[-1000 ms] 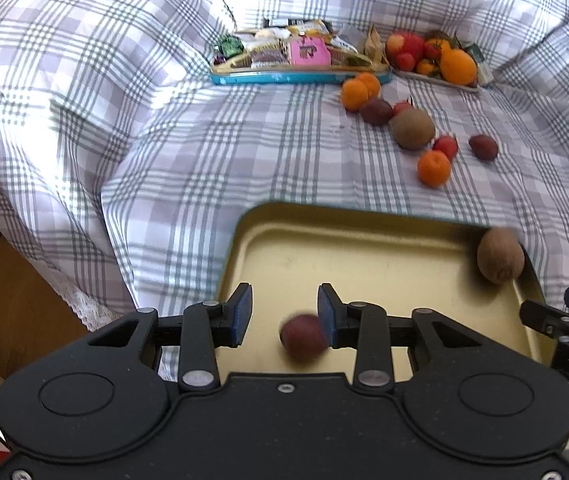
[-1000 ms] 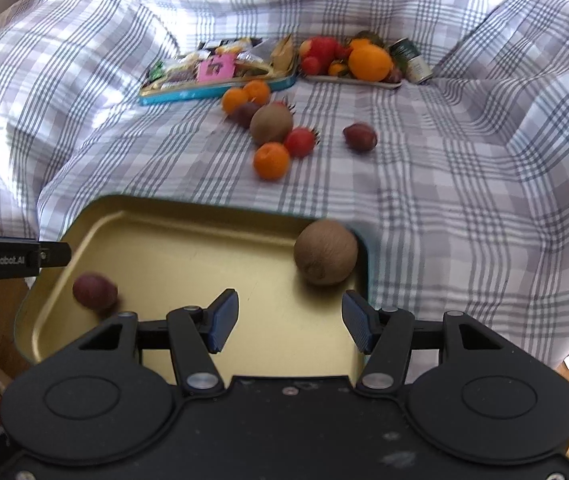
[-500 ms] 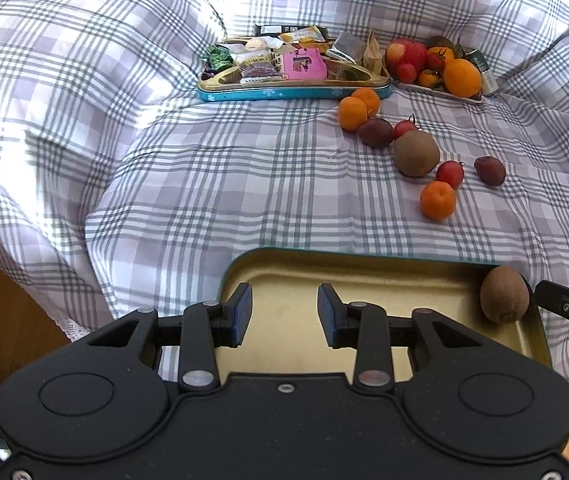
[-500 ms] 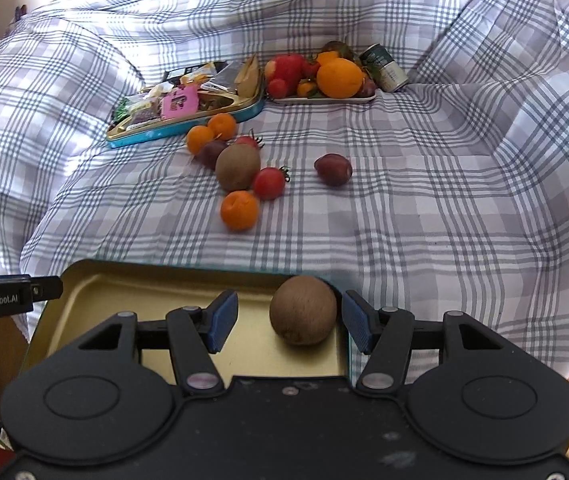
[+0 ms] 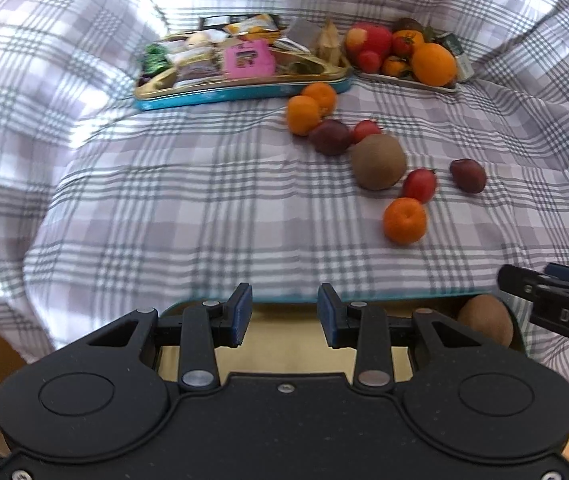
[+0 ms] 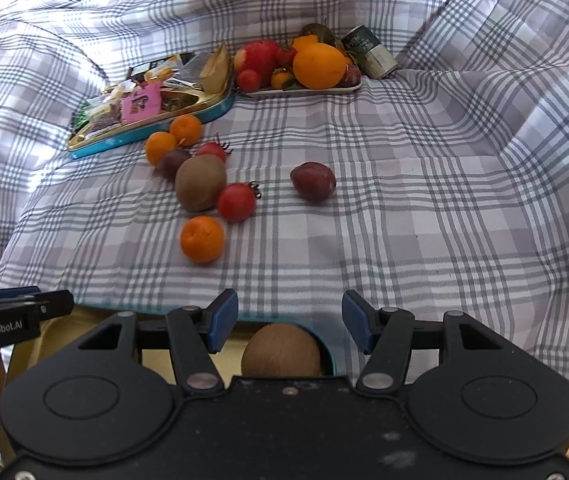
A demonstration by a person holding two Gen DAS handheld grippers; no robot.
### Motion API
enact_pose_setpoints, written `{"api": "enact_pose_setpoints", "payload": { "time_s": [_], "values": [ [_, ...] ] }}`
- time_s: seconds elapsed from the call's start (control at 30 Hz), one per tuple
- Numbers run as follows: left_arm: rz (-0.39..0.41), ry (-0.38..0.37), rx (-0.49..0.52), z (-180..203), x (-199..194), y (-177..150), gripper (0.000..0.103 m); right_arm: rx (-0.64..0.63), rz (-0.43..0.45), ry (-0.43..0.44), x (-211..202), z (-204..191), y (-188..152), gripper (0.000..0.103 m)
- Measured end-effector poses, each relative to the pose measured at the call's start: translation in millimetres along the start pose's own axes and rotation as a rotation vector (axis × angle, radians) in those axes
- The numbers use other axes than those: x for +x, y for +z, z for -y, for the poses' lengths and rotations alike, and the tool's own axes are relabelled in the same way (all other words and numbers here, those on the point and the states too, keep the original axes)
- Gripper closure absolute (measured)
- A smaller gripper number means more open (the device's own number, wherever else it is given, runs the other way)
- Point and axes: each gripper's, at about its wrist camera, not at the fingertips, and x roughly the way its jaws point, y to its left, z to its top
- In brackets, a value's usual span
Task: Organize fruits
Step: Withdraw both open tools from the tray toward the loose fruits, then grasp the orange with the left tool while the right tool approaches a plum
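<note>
Kiwi (image 6: 280,350) is lying in the gold tray's (image 5: 284,340) corner, just below and between the right gripper's (image 6: 290,322) spread, empty fingers. Left gripper (image 5: 284,316) is hanging partly spread, empty, the kiwi at its 3 o'clock.
</note>
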Motion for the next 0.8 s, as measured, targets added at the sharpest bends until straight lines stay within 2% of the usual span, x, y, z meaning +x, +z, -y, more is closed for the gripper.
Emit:
{"api": "enact_pose_setpoints", "payload": {
  "time_s": [0.37,0.57,0.8],
  "values": [
    [-0.001,-0.104,0.078,38,32,27,0.059,0.025,0.005,-0.024,28,16,27,0.042],
    [0.0,-0.174,0.089,53,43,35,0.059,0.062,0.015,-0.035,35,31,40,0.042],
    [-0.017,-0.184,0.09,64,63,42,0.059,0.103,0.016,-0.045,41,47,45,0.042]
  ]
}}
